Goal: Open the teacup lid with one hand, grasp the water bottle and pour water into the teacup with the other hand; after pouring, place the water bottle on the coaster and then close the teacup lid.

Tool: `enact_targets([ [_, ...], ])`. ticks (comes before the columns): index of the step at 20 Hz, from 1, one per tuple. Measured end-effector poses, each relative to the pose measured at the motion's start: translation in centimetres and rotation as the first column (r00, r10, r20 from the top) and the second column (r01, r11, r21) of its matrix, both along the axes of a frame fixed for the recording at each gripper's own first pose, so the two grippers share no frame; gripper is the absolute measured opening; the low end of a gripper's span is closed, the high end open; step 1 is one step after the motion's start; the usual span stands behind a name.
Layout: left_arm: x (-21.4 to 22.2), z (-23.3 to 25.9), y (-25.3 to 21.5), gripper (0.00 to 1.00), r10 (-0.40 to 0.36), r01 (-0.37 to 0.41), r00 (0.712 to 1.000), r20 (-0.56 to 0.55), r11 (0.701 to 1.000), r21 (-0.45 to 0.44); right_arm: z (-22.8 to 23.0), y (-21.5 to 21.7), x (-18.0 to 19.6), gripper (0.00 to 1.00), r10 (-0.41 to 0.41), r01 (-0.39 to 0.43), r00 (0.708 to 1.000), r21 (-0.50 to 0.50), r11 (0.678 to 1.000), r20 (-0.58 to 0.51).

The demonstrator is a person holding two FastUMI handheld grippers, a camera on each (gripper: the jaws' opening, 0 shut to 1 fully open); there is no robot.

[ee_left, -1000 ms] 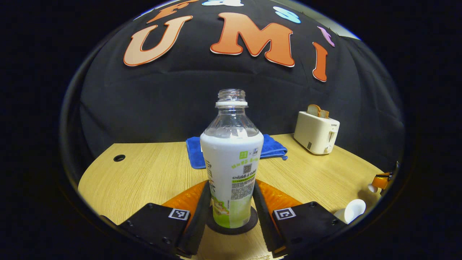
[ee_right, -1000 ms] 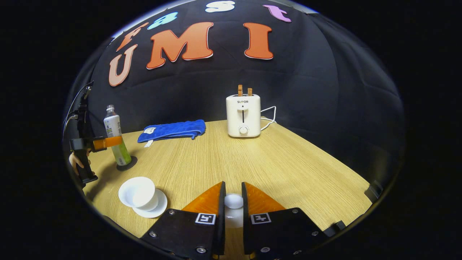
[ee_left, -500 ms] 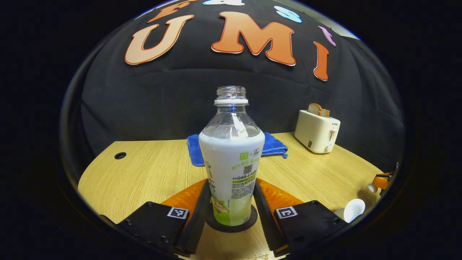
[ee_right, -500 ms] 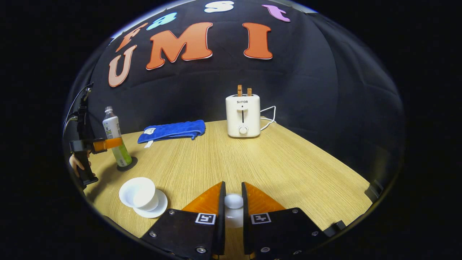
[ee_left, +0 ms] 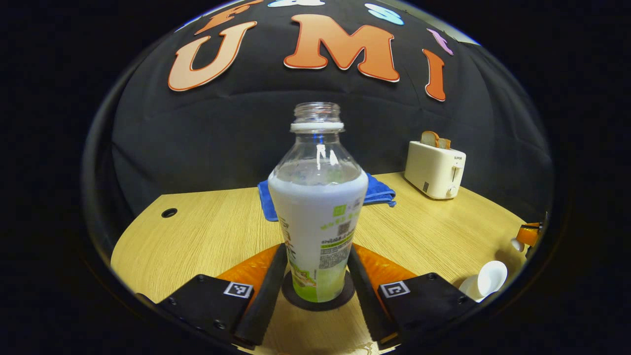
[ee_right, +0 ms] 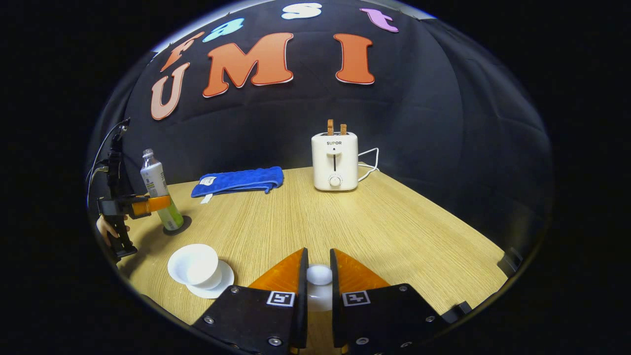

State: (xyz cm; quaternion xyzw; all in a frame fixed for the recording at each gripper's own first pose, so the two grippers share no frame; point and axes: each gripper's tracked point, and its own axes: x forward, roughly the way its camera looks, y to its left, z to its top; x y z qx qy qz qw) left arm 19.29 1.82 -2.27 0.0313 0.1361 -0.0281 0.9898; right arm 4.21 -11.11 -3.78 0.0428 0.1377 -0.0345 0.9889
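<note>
The teacup lid (ee_right: 319,276) is off the teacup (ee_right: 193,264) and pinched between the two fingers of the right gripper (ee_right: 316,291), well away from the cup. The cup sits open on its saucer (ee_right: 217,285) on the wooden table (ee_right: 384,231).

The water bottle (ee_left: 318,207) stands on the dark round coaster (ee_left: 318,298), with no cap on. The left gripper (ee_left: 315,286) has a finger on each side of the bottle, but I cannot tell if they squeeze it or just sit beside it. I also cannot tell if water is in the cup yet. Putting the lid back on is left to do.

Compared with a second ago, the bottle looks bigger and closer to the left gripper. The right gripper has hardly moved.
</note>
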Motion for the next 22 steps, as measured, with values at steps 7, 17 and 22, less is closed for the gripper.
enact_targets([
  [7,-3.0,-0.5,0.0,0.87,0.016,-0.015,1.0,0.006,0.998,-0.067,1.0,1.3,-0.3,0.21,0.03,-0.03,0.999,0.006,1.0,0.029],
  [17,-9.5,2.8,0.8,0.87,0.118,-0.116,0.97,0.211,0.993,-0.021,3.6,10.1,-0.5,0.2,0.211,-0.214,0.973,0.024,0.976,0.09],
  [22,-11.2,2.0,0.6,0.88,0.133,-0.13,0.963,0.234,0.991,-0.031,3.2,13.9,0.7,0.2,0.265,-0.265,0.96,-0.016,0.964,0.096],
])
